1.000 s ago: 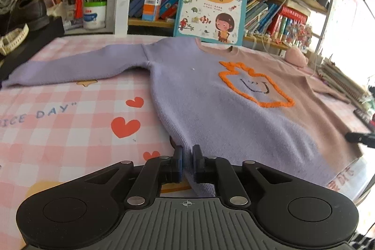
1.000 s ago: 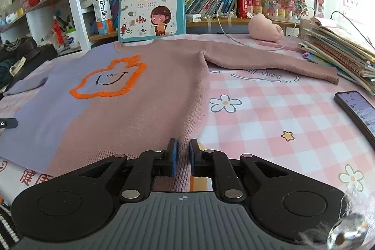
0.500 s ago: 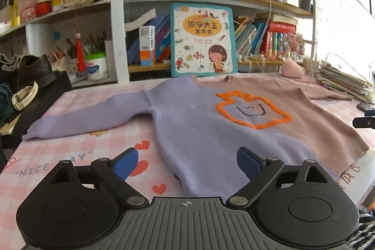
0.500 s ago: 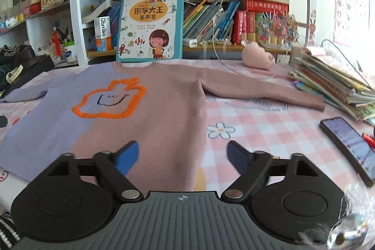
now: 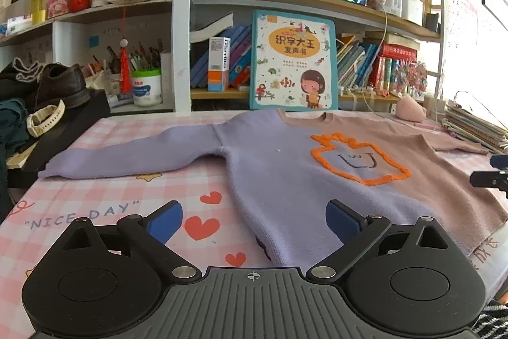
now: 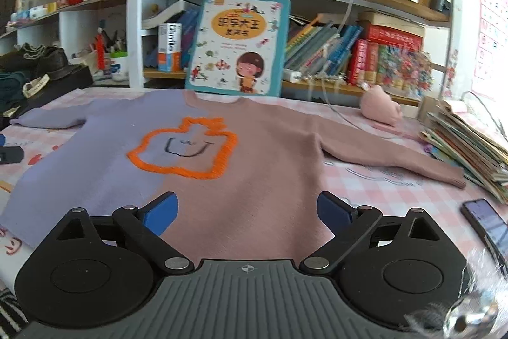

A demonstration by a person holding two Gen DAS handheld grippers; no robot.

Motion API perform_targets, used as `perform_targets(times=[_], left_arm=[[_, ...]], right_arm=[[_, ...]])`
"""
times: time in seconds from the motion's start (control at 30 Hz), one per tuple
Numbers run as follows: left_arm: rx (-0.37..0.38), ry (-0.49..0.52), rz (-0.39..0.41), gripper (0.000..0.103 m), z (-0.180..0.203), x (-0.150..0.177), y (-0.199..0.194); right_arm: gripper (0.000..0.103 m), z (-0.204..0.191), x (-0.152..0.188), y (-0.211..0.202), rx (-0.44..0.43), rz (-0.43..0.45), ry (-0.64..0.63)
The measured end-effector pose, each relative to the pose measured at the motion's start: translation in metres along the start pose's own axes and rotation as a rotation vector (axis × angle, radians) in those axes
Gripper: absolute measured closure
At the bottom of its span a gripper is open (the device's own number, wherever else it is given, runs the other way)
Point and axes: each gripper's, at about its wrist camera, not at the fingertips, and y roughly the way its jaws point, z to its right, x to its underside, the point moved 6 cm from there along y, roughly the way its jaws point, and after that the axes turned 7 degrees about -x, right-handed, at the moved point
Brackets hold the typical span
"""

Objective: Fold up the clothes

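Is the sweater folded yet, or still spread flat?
Spread flat. The sweater lies front up on the table with both sleeves stretched out sideways; no fold shows.

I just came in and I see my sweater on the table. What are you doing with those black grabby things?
A person holds a black two-finger gripper in each hand, ready to fold the purple and pink knit sweater with the orange outline. It lies flat and unfolded on the pink checked tablecloth, both sleeves spread out. The left gripper and the right gripper are both open near its bottom hem, holding nothing. No fold is made yet.
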Motion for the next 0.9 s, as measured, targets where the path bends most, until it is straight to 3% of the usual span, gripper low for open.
perform_targets(times=[0.33, 0.67, 0.9], left_arm=[[-0.046, 0.02, 0.006, 0.001, -0.013, 0.001, 0.009], [-0.122, -0.005, -0.011, 0.001, -0.041, 0.0, 0.028], [-0.167, -0.015, -0.01, 0.001, -0.058, -0.004, 0.039]], right_arm=[[0.005, -0.023, -0.021, 0.04, -0.067, 0.007, 0.039], [0.003, -0.042, -0.032, 0.08, -0.082, 0.011, -0.008], [0.003, -0.062, -0.038, 0.098, -0.145, 0.014, -0.027]])
